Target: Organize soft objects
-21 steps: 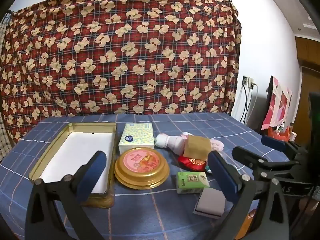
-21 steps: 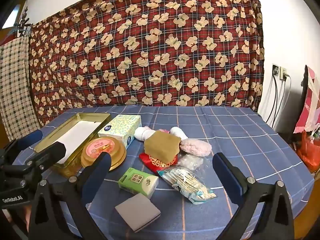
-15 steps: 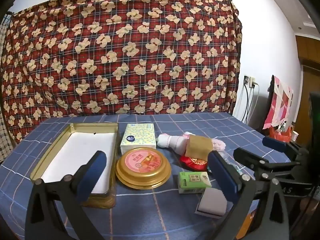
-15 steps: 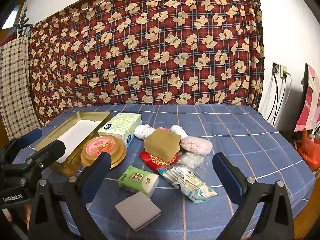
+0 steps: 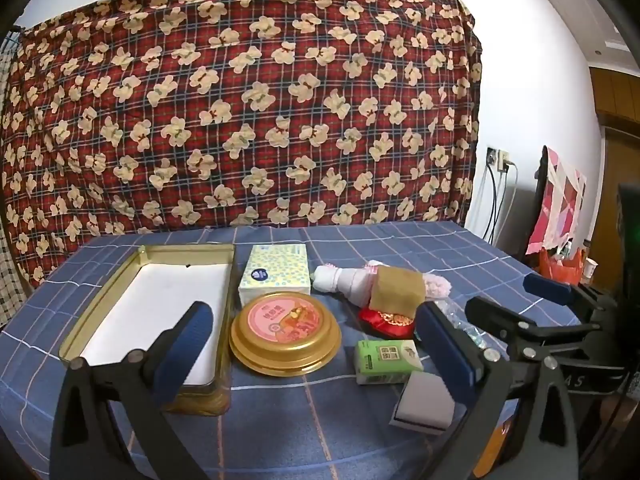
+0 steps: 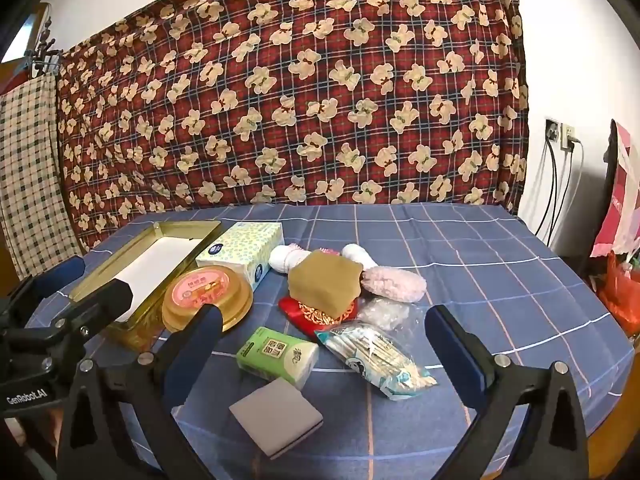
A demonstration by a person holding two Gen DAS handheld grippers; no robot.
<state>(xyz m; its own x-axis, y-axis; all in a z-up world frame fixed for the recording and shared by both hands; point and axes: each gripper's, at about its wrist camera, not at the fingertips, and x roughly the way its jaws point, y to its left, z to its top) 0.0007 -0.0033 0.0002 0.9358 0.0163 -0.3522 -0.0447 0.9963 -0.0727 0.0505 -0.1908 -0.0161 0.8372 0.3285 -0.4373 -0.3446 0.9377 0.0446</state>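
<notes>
Presently I find the soft objects heaped at mid-table on the blue checked cloth [image 6: 460, 248]: a tan folded cloth [image 6: 324, 280] lies atop a red embroidered pouch [image 6: 316, 312], with white rolled socks [image 6: 286, 258] at its 10 o'clock and a pink fluffy item [image 6: 394, 284] touching it at 3 o'clock. A green tissue pack [image 6: 276, 354] sits at the pile's 7 o'clock, and a grey sponge block [image 6: 276, 416] lies just beyond it toward me. My right view alone shows a bag of cotton swabs [image 6: 376, 354] and a crumpled clear wrapper [image 6: 384, 312] at the pile's 5 o'clock; in my left view that gripper's right finger hides most of them. The open gold tin [image 5: 104, 312], white inside, stands at 9 o'clock, with its round gold lid [image 5: 284, 336] and a dotted tissue box [image 5: 276, 274] between it and the pile. My left gripper [image 5: 308, 344] and right gripper [image 6: 320, 356] both hover with fingers spread wide, grasping nothing. Each gripper shows at the edge of the other's view. A patterned red blanket [image 5: 240, 120] hangs behind the table.
</notes>
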